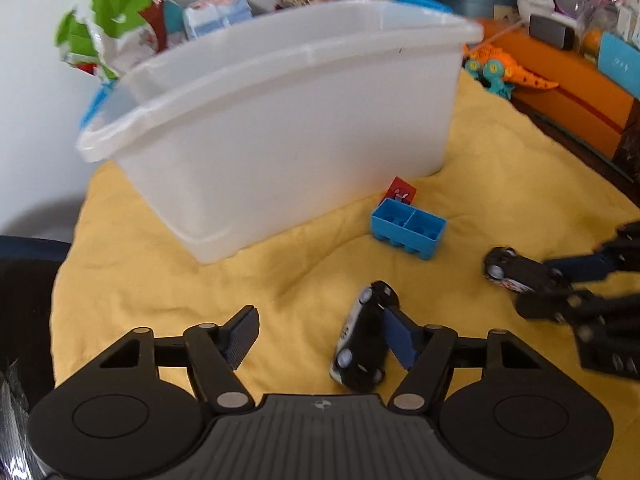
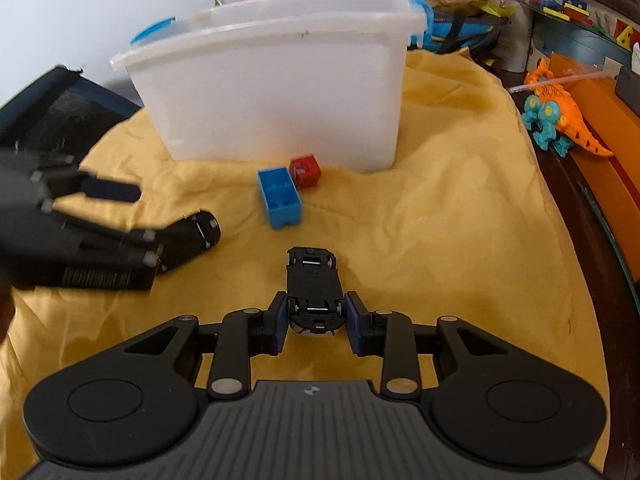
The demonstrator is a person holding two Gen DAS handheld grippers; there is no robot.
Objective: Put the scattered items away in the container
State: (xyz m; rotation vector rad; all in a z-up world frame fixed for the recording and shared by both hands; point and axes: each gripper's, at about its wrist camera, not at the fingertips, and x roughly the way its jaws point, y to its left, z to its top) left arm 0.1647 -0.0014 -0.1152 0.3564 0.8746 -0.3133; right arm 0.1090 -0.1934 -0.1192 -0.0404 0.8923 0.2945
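A white plastic bin [image 1: 280,120] stands on the yellow cloth [image 1: 160,264]; it also shows in the right wrist view [image 2: 276,92]. My left gripper [image 1: 320,336] is open, with a black toy car [image 1: 366,336] lying on the cloth against its right finger. My right gripper [image 2: 316,322] is shut on a second black toy car [image 2: 314,292], held upside down with its underside showing. That car [image 1: 510,274] and the right gripper [image 1: 560,292] show at the right of the left wrist view. A blue brick [image 2: 280,198] and a red cube [image 2: 306,172] lie before the bin.
An orange and teal toy dinosaur [image 2: 560,120] lies off the cloth at the right, by an orange box [image 1: 568,92]. Snack bags [image 1: 116,20] and toys crowd behind the bin. A dark chair [image 2: 52,116] stands at the left.
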